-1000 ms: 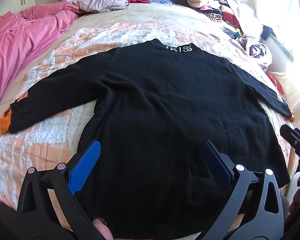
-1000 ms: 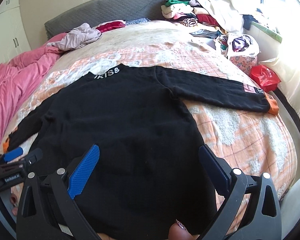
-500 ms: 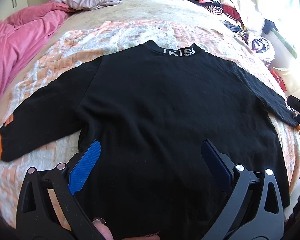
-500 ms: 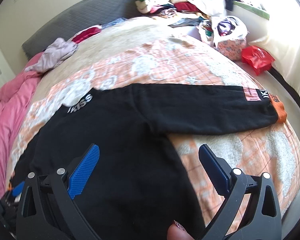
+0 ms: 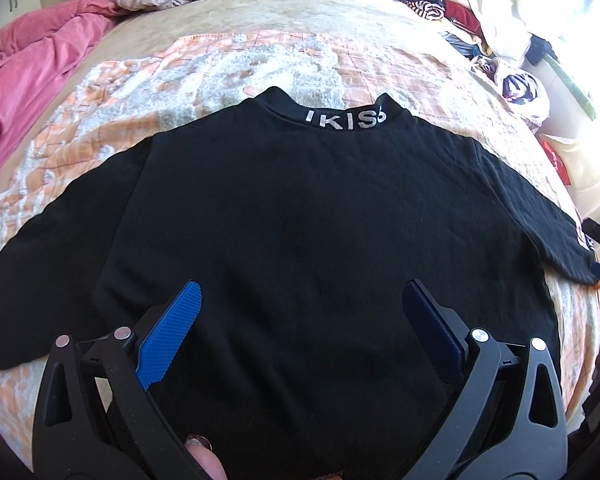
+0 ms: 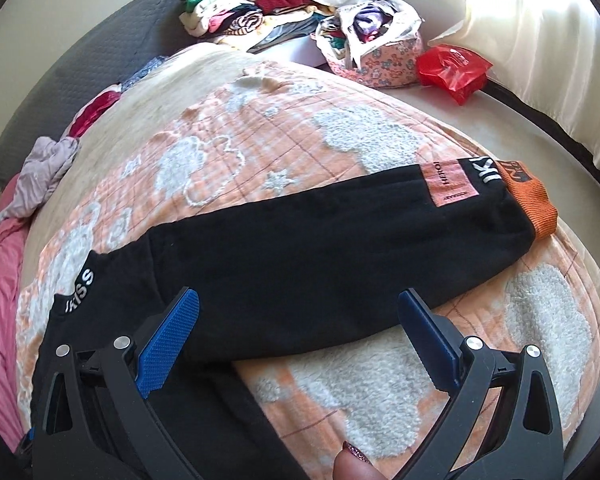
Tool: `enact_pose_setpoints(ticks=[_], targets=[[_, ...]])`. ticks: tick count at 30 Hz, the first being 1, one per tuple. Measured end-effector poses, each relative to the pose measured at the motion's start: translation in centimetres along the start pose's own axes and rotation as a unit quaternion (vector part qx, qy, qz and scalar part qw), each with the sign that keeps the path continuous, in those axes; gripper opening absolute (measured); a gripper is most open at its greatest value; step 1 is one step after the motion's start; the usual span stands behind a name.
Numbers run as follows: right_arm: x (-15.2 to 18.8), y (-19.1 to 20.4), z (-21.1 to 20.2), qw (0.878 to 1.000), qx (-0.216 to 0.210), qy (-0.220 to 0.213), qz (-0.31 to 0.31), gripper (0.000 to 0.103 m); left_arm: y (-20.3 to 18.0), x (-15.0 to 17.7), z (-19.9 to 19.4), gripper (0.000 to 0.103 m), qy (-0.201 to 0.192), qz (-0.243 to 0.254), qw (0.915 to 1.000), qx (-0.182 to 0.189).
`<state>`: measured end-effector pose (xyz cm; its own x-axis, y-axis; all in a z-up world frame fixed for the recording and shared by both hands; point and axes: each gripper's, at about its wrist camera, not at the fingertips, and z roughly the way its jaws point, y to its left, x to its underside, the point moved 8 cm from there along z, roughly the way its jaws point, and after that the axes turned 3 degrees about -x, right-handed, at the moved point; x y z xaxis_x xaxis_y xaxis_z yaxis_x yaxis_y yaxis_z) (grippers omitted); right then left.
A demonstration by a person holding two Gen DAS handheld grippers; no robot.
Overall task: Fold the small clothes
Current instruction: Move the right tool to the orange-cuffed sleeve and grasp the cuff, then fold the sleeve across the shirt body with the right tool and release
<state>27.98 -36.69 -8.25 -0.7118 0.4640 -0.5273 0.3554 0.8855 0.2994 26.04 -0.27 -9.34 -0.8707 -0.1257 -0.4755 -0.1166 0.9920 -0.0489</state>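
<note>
So the black sweatshirt point(image 5: 300, 220) is spread flat on the bed point(image 5: 228, 64), on top of an orange and white blanket point(image 6: 340, 140), collar at the far side. The left gripper point(image 5: 300, 320) hovers over the near hem with its fingers spread wide, nothing in them. The right gripper point(image 6: 300, 320) is released too, over the right sleeve point(image 6: 340, 240), whose orange cuff point(image 6: 528, 200) points right. There's a clothes pile point(image 6: 260, 12) at the far end.
</note>
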Motion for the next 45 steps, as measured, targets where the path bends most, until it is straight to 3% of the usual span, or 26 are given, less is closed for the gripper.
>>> enact_pose_setpoints(ticks=[8, 16, 20, 25, 30, 32, 34, 37, 40, 42, 44, 45], targets=[[-1.4, -5.8, 0.3, 0.996, 0.046, -0.022, 0.075, 0.099, -1.6, -3.1, 2.1, 0.095, 0.001, 0.003, 1.0000, 0.001], [-2.9, -11.1, 1.8, 0.985, 0.079, -0.040, 0.148, 0.099, -2.4, -3.1, 4.1, 0.095, 0.009, -0.007, 0.9997, 0.023], [-3.6, -12.6, 3.5, 0.980, 0.050, -0.048, 0.186, 0.099, -2.0, -2.7, 4.8, 0.095, 0.018, -0.012, 0.9995, 0.024], [-4.8, -12.4, 4.6, 0.980, 0.068, -0.062, 0.176, 0.099, -1.5, -3.1, 4.6, 0.095, 0.020, -0.015, 0.9994, 0.023], [-3.9, -13.2, 1.4, 0.967, 0.067, -0.095, 0.226, 0.098, -1.2, -3.8, 3.3, 0.095, 0.002, -0.025, 0.9992, 0.032], [-3.3, -13.9, 0.1, 0.960, 0.086, -0.110, 0.241, 0.099, -1.5, -3.9, 3.2, 0.095, 0.000, -0.032, 0.9987, 0.040], [-2.5, -15.2, -0.6, 0.952, 0.108, -0.113, 0.263, 0.099, -1.8, -3.9, 3.2, 0.095, 0.000, -0.035, 0.9984, 0.045], [-2.3, -16.7, 1.0, 0.950, 0.089, -0.083, 0.289, 0.099, -3.1, -3.7, 3.6, 0.095, 0.006, -0.026, 0.9985, 0.047], [-3.5, -18.1, 2.2, 0.949, 0.077, -0.092, 0.292, 0.099, -3.8, -3.9, 4.1, 0.095, 0.005, -0.011, 0.9994, 0.031], [-4.5, -18.3, 2.3, 0.952, 0.071, -0.109, 0.278, 0.096, -4.3, -4.0, 4.4, 0.095, 0.005, -0.006, 0.9996, 0.026], [-4.7, -18.5, 2.4, 0.953, 0.074, -0.109, 0.274, 0.069, -4.5, -4.1, 4.4, 0.095, 0.003, -0.004, 0.9996, 0.026], [-4.6, -18.6, 2.4, 0.953, 0.072, -0.109, 0.275, 0.064, -4.6, -4.0, 4.4, 0.095, 0.002, -0.004, 0.9997, 0.024]])
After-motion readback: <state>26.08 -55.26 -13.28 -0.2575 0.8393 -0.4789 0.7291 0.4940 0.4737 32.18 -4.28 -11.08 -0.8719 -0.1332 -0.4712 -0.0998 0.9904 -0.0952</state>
